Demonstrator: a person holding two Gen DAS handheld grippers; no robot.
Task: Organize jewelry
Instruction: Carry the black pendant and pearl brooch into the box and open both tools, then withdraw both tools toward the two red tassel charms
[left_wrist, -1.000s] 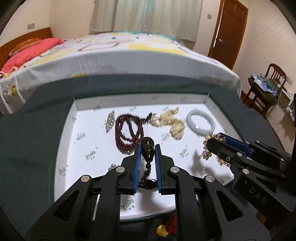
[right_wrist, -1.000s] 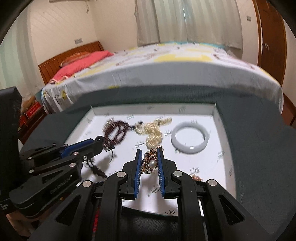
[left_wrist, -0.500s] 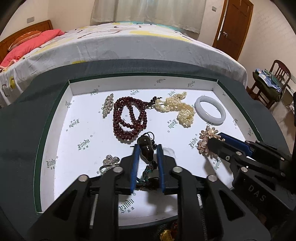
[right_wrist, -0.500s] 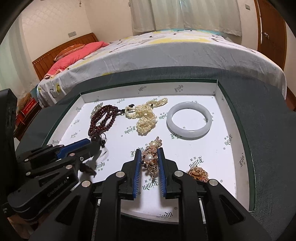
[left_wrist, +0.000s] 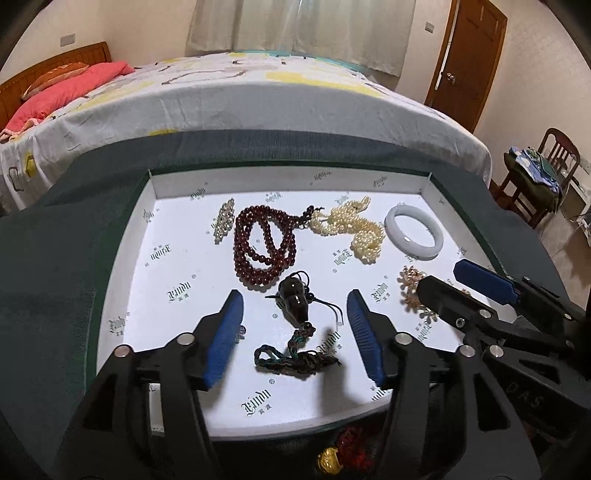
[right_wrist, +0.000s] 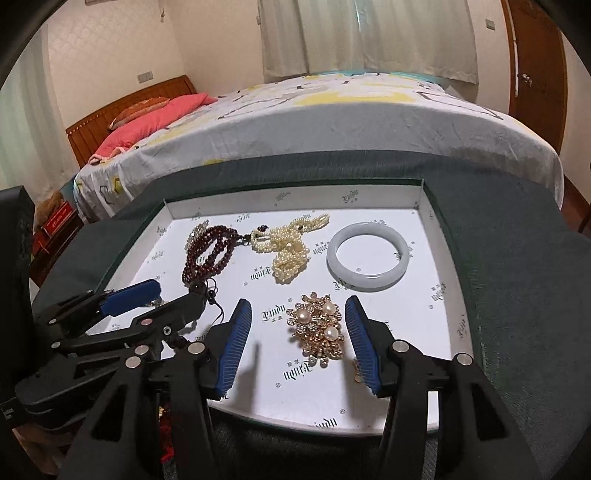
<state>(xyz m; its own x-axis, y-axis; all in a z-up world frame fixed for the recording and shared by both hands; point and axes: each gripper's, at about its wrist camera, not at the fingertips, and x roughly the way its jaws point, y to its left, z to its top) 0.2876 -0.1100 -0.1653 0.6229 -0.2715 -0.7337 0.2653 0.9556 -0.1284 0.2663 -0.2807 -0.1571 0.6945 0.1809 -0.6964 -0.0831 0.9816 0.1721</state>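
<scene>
Left wrist view: white-lined tray (left_wrist: 173, 373) sat on a dark green cloth (left_wrist: 55, 266), w/ a bed (left_wrist: 221, 96) beyond the tray's far edge and a wooden chair (left_wrist: 543, 177) off to the right. Along the far edge, left to right: a small rhinestone brooch (left_wrist: 224, 224), dark red bead necklace (left_wrist: 264, 249), pearl strands (left_wrist: 351, 230), white jade bangle (left_wrist: 413, 236) near the far right corner. A dark gourd pendant (left_wrist: 293, 302) w/ braided cord (left_wrist: 295, 360) lay mid-tray, toward the near edge. Left gripper (left_wrist: 293, 306) had just been opening; its blue pads stood wide, one each side of the pendant, neither touching it. Pendant rested flat on the tray liner, nothing gripped. Right gripper (left_wrist: 448, 280) came in from the right edge, partly covering a gold flower brooch (left_wrist: 410, 282). A red-and-gold trinket (left_wrist: 340, 454) lay on the cloth just outside the near edge.

Right wrist view: same tray (right_wrist: 439, 295), bangle (right_wrist: 369, 262) toward the far right, pearls (right_wrist: 290, 251) and red beads (right_wrist: 208, 253) to its left. Gold brooch w/ pearls (right_wrist: 319, 330) lay near the near edge, flat on the liner. Right gripper (right_wrist: 299, 321) had also just been opening; pads stood apart w/ clear gaps either side of the brooch, no contact. Left gripper (right_wrist: 173, 295) reached in from the left edge, hiding most of the pendant.
</scene>
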